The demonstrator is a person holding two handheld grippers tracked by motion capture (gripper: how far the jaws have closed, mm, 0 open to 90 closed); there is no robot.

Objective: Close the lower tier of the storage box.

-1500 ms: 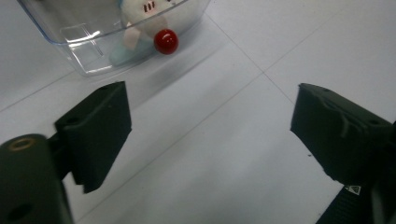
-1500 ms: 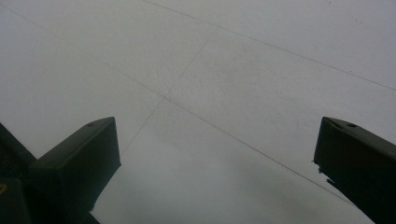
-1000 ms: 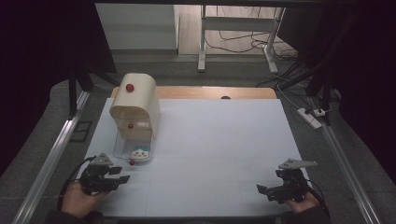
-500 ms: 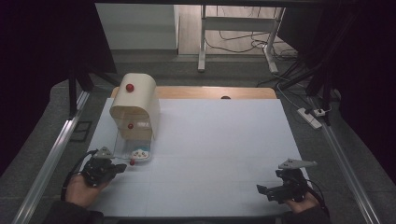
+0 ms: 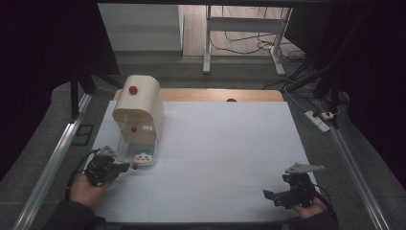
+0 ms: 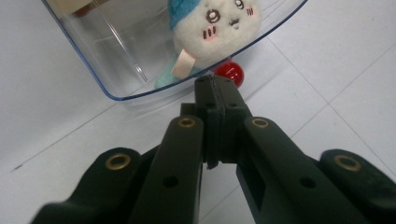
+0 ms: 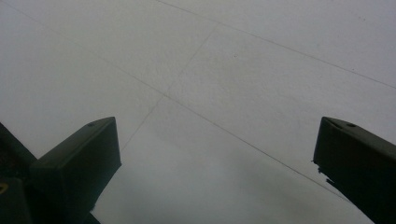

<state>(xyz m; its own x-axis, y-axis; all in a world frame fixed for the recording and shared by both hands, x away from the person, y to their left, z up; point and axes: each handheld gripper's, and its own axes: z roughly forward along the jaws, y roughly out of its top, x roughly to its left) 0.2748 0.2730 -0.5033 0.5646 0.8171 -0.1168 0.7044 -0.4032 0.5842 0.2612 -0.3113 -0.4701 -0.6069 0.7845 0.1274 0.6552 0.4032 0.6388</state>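
Observation:
A cream dome-shaped box with a red knob on top stands at the left of the white table. Its clear curved lid hangs open at the front, down on the table. Behind the clear lid lies a small white plush toy with a blue top. A red ball handle sits on the lid's rim. My left gripper is shut, its tips just short of that ball and holding nothing; in the high view the left gripper is beside the red ball handle. My right gripper rests open at the front right; between its jaws is bare table.
The white table sheet stretches between the two grippers. A wooden strip edges its far side. Metal rails run along both sides, and a power strip lies past the right edge.
My left gripper has moved forward and a little left, up to the clear lid's red ball handle. The right gripper has hardly moved.

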